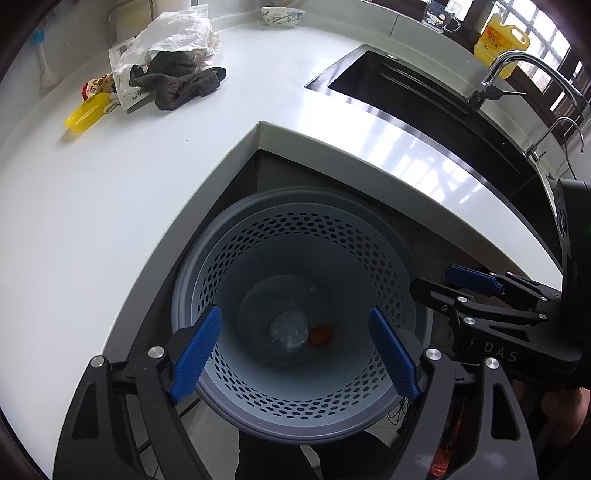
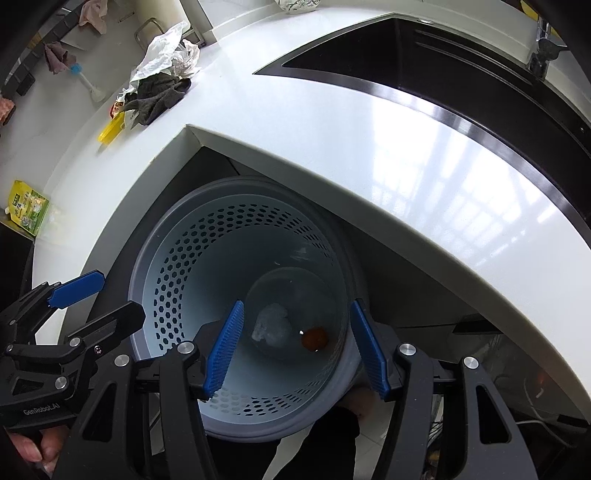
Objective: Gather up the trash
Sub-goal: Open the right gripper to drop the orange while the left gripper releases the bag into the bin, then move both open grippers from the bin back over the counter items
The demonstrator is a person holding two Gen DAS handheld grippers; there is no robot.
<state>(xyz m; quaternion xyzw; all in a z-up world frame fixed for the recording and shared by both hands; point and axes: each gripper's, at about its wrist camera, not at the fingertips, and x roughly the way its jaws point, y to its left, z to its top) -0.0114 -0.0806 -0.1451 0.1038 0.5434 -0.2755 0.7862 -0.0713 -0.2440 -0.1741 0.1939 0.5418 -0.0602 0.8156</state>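
Observation:
A grey perforated trash bin (image 1: 207, 266) stands on the floor in the inner corner of the white counter; it also shows in the right wrist view (image 2: 155, 258). At its bottom lie a crumpled clear wad (image 1: 290, 328) (image 2: 271, 326) and a small orange piece (image 1: 319, 335) (image 2: 314, 339). My left gripper (image 1: 295, 354) is open and empty above the bin mouth. My right gripper (image 2: 295, 350) is open and empty above the bin too. Each gripper shows at the edge of the other's view.
On the counter (image 1: 110, 206) at the back left lie a crumpled white plastic bag (image 1: 173, 33), a dark grey cloth (image 1: 181, 81), a yellow scoop (image 1: 86, 116) and a snack wrapper (image 1: 98, 83). A black sink (image 1: 406, 92) with taps, a bowl (image 1: 282, 16) and a yellow bottle (image 1: 500, 40) lie behind.

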